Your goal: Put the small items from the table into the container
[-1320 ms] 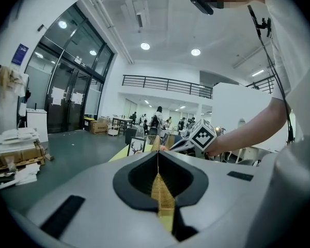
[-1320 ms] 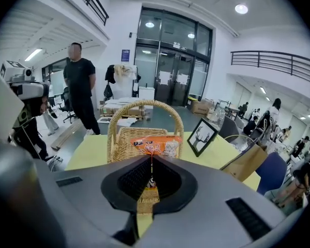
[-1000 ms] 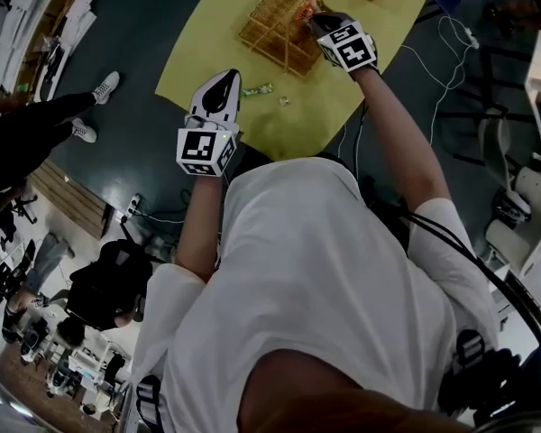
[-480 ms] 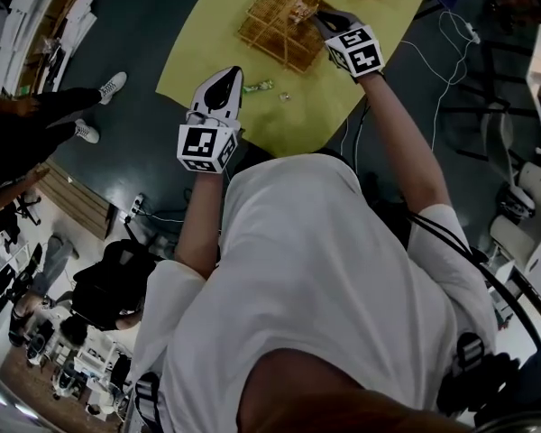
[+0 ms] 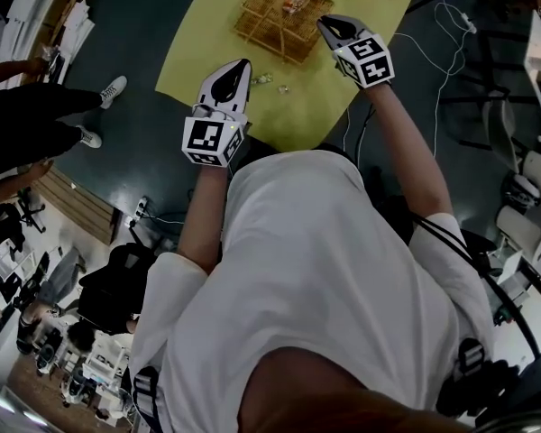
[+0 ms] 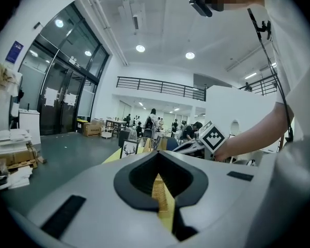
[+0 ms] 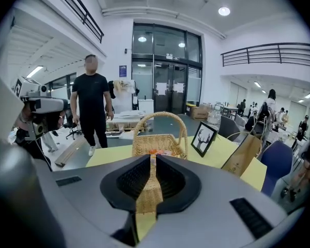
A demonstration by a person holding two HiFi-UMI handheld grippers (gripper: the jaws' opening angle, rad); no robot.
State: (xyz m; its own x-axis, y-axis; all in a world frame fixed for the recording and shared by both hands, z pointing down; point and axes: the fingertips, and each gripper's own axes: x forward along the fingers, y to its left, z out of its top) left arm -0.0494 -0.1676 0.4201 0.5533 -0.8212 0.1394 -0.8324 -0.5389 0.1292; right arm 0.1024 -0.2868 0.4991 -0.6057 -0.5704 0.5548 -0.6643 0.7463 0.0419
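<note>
Right tongs (image 5: 325, 23) — closed, empty, drawn back from over the basket (image 5: 269, 27) to just beside it. Orange item (image 5: 293, 4) left inside. Left tongs (image 5: 242, 65) closed, empty, edged nearer the basket. Small items (image 5: 263, 79) beside the basket on table (image 5: 198, 52) — next pick pending.

A woven wicker basket (image 5: 261, 34) with an arched handle stands upright on the yellow table (image 5: 307, 111), toward its far side. Inside it lie a few small pieces (image 5: 293, 3), orange and white. Two more small things lie on the bare tabletop, between the basket and the table's near edge: a thin greenish wrapper (image 5: 262, 79) and, just to its right, a tiny pale piece (image 5: 284, 88). Neither one touches the basket.
</note>
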